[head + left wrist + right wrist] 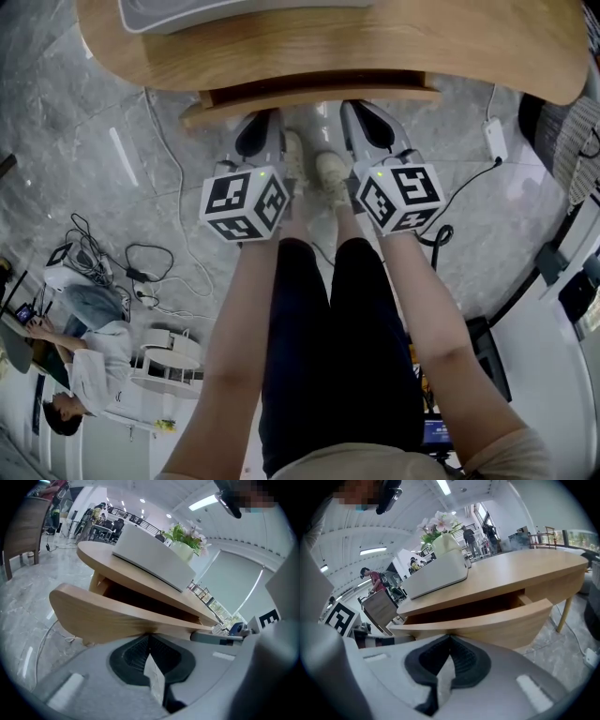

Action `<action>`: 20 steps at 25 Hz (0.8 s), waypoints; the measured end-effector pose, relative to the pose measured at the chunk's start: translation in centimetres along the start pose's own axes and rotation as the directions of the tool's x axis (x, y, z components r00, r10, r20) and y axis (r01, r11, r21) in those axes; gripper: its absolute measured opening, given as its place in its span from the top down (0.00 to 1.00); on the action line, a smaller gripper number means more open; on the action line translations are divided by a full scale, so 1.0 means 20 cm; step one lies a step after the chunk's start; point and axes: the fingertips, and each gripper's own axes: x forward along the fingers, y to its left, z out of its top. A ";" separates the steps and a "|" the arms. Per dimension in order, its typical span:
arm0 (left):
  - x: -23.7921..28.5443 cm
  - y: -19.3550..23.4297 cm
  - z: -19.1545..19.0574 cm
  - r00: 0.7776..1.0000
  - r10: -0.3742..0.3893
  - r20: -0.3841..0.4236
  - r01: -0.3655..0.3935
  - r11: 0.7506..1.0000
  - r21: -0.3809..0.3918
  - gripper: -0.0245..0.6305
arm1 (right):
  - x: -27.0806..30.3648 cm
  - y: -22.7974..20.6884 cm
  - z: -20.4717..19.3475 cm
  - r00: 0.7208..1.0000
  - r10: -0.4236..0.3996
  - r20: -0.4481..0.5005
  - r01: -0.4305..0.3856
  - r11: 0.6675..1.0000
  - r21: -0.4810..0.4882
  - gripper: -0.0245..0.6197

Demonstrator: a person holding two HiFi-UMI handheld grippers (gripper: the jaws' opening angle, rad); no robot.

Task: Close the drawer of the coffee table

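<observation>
**Drawer** [309, 97]: part open beneath the table [328, 47] top, with a dark gap behind its curved front.

**Left claw** [265, 118] and **right claw** [358, 107]: each has its jaws together with nothing between them. The tips are set at the drawer front, apparently touching it, side by side near its middle.

**Recommendation:**
- Push with both claws evenly and level, straight toward the table, so the front does not skew on its runners.
- Hold the tips below the front's upper edge so they cannot slip over it.
- Ease off as the gap shuts.

**Table top:** carries a white tray [436, 576] and a flower pot [443, 543], which a hard shove might jolt.

**Room:** the floor [84, 141] is polished grey stone. Cables [155, 258] trail at the left, and a seated person [84, 361] is beyond them.
</observation>
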 end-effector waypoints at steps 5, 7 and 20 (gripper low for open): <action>0.03 -0.01 0.02 1.000 -0.005 -0.010 0.005 1.000 0.018 0.96 | 0.02 -0.02 0.03 1.000 -0.024 0.010 0.023 0.999 0.023 0.96; 0.04 -0.01 0.03 1.000 -0.009 -0.009 0.009 1.000 0.021 0.96 | 0.03 -0.03 0.04 1.000 -0.026 0.016 0.026 0.999 0.029 0.96; 0.13 -0.02 0.13 1.000 -0.002 0.009 0.001 0.999 0.043 0.96 | 0.10 -0.08 0.15 0.998 -0.032 0.055 0.030 0.999 0.034 0.96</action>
